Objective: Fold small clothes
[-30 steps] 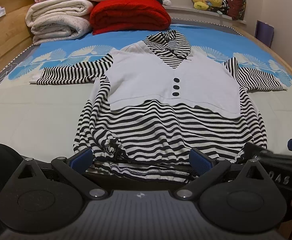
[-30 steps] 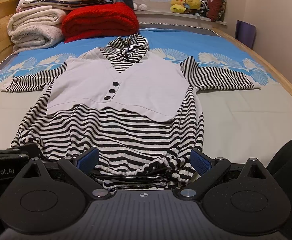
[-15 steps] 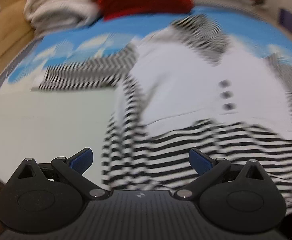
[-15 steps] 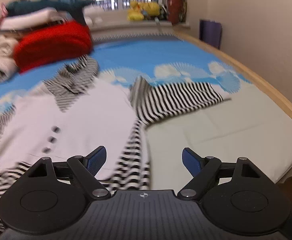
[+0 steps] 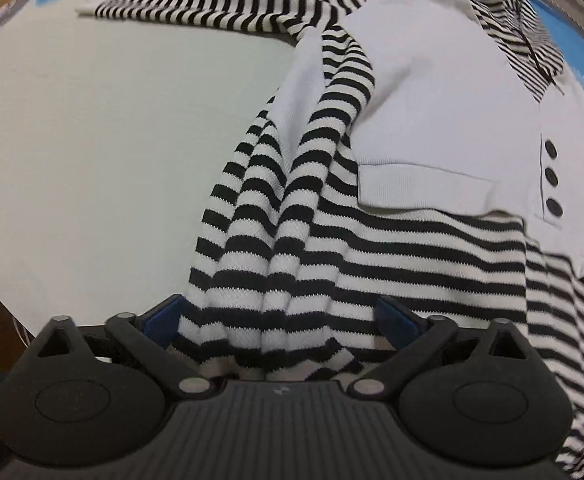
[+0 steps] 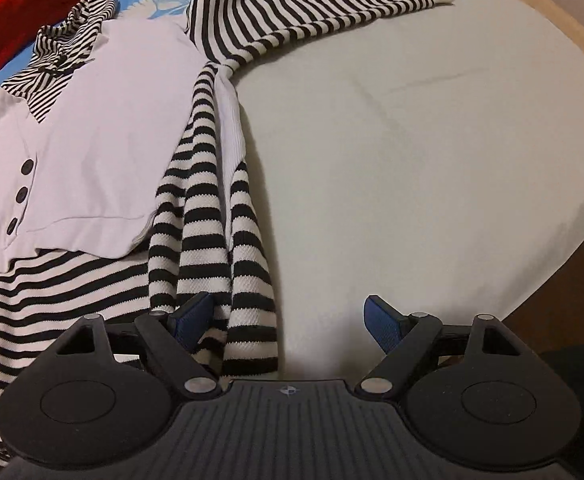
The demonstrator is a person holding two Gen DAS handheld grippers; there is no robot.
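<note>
Striped knit bunches between both grippers' spread jaws, left (image 5: 278, 320) and right (image 6: 290, 318), at the top's (image 5: 431, 92) side hems on the bed (image 5: 92, 140). Closing now risks pinching one loose layer, skewing the fold.

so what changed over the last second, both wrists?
Both tools left the hem and moved apart: the left tool now sits at the top's left side edge, the right tool at its right side edge. Both are open, with striped fabric lying between the pads; nothing is gripped yet. The top lies flat on the bed with sleeves spread, as before.
</note>
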